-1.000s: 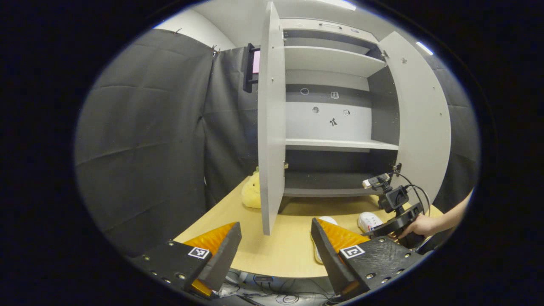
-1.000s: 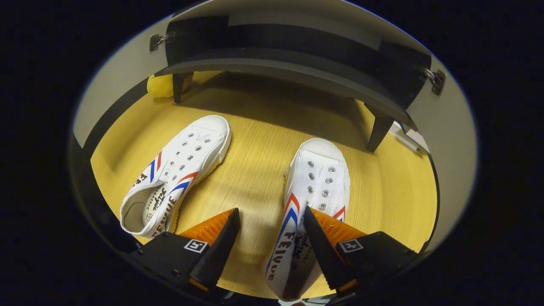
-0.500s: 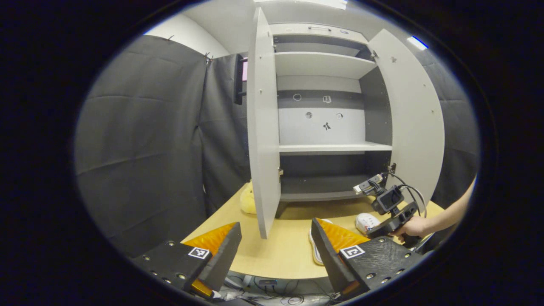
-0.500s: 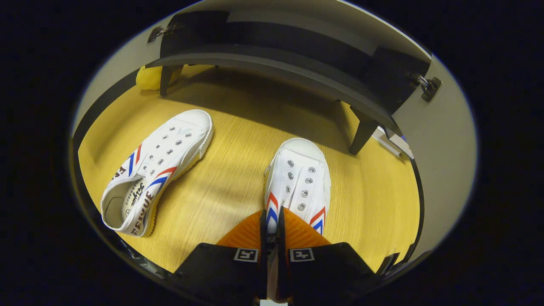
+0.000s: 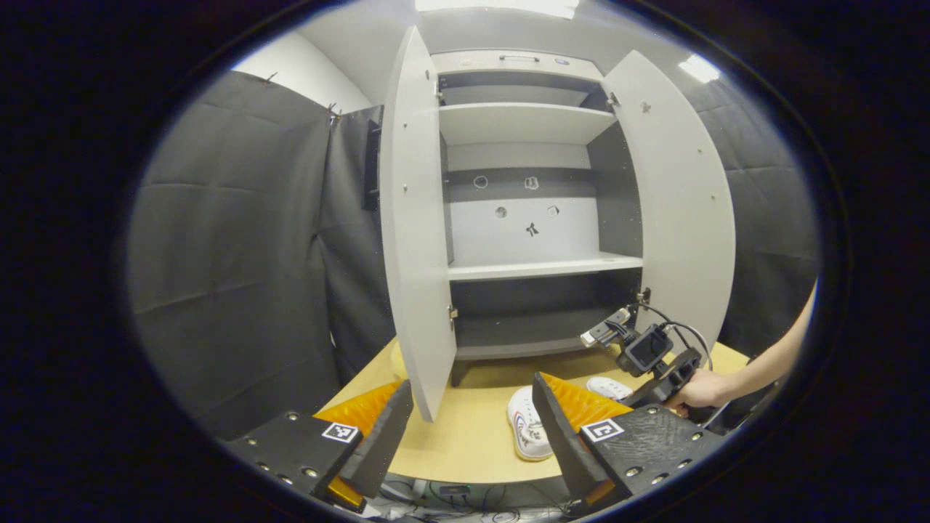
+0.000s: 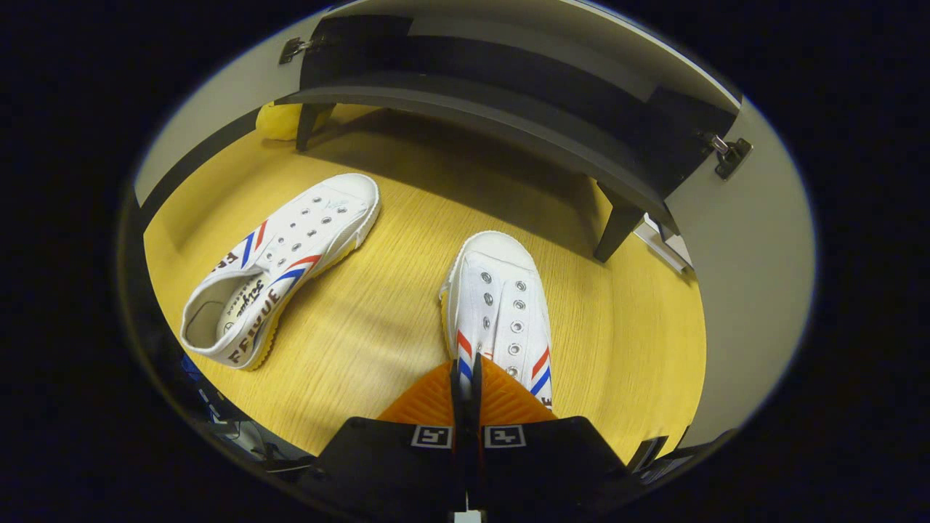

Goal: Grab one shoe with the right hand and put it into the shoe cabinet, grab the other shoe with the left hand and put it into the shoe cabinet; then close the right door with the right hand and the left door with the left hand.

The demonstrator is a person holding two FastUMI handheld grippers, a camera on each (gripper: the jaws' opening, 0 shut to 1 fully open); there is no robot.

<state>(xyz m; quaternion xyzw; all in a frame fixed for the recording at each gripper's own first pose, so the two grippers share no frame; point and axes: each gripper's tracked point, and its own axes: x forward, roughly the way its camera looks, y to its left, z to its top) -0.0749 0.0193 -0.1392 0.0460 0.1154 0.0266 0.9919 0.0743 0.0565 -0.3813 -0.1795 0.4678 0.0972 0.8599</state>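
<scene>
Two white canvas shoes with red and blue stripes lie on the wooden table (image 6: 378,341) in front of the cabinet. My right gripper (image 6: 468,363) is shut on the side wall of the right-hand shoe (image 6: 498,305); its toe points at the cabinet's dark base (image 6: 508,109). The other shoe (image 6: 287,250) lies free to the left, angled. In the left gripper view the cabinet (image 5: 523,247) stands with both doors open. My left gripper (image 5: 472,385) is open and holds nothing, short of the nearer shoe (image 5: 524,432). The right gripper (image 5: 654,363) shows farther off, in a hand (image 5: 701,388).
The left door (image 5: 414,240) juts out over the table toward me; the right door (image 5: 679,211) swings wide. Cabinet legs (image 6: 617,229) stand behind the shoes. A yellow soft thing (image 6: 280,120) sits by the far left leg. Black cloth walls surround the booth.
My right gripper went from open beside the shoe to shut on its side. The left gripper's view has drawn back, and the cabinet has shifted left in it.
</scene>
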